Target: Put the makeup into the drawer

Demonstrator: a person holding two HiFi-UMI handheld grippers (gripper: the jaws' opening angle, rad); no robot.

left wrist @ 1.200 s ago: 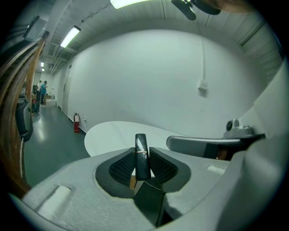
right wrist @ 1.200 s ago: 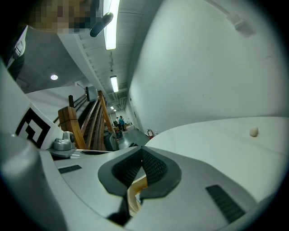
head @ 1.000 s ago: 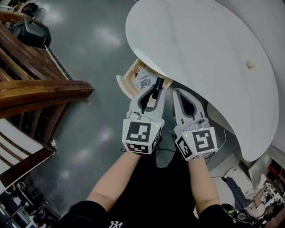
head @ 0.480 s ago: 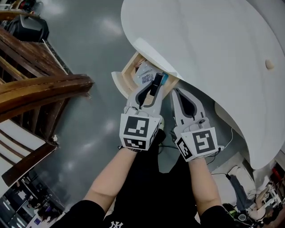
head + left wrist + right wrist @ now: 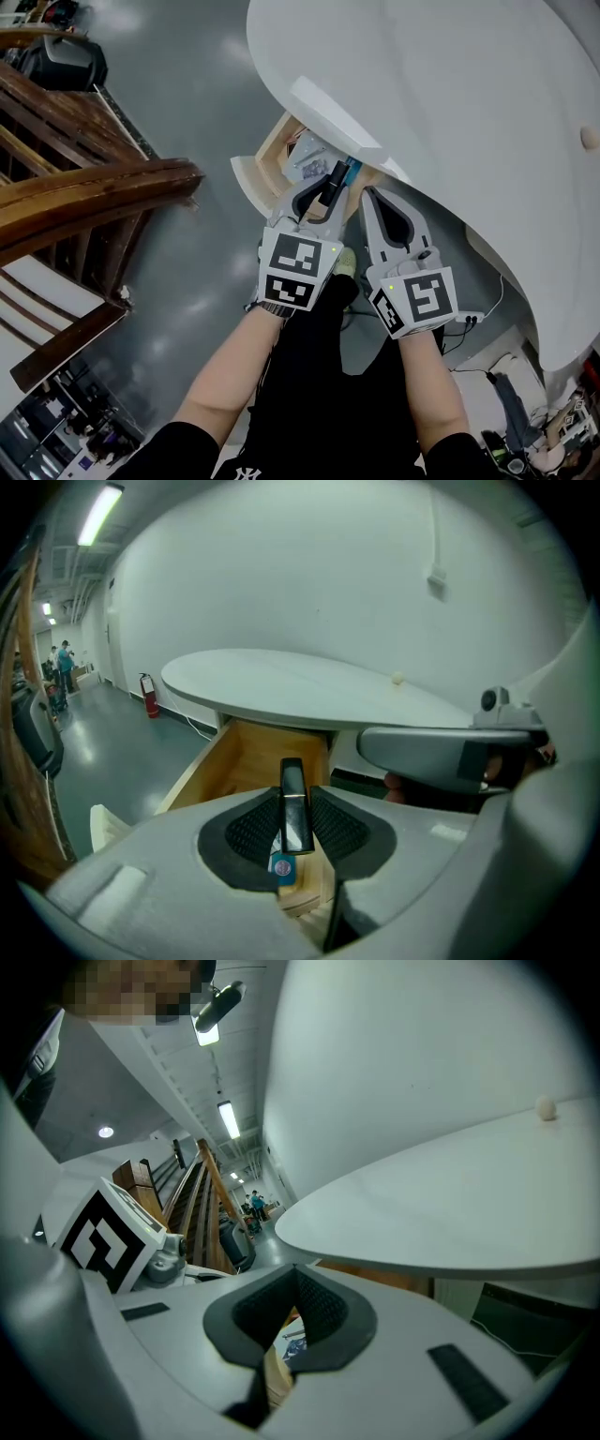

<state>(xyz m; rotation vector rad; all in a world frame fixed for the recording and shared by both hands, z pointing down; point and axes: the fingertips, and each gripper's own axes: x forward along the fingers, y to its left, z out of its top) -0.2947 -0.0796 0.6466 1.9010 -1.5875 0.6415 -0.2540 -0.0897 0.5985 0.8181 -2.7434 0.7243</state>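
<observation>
The makeup tube (image 5: 295, 806) is clamped between the fingers of your left gripper (image 5: 297, 794), its black length running along the fingers and sticking out past their tips. Just ahead and below lies the open wooden drawer (image 5: 223, 761), pulled out from under the white round table (image 5: 450, 84). From the head view the tube's far end hangs over the drawer's nearer side, close to a blue item (image 5: 352, 169) already inside. I judge a short push forward and down would put it fully in. Your right gripper (image 5: 373, 195) sits just beside, fingers closed together on nothing, under the table's edge.
</observation>
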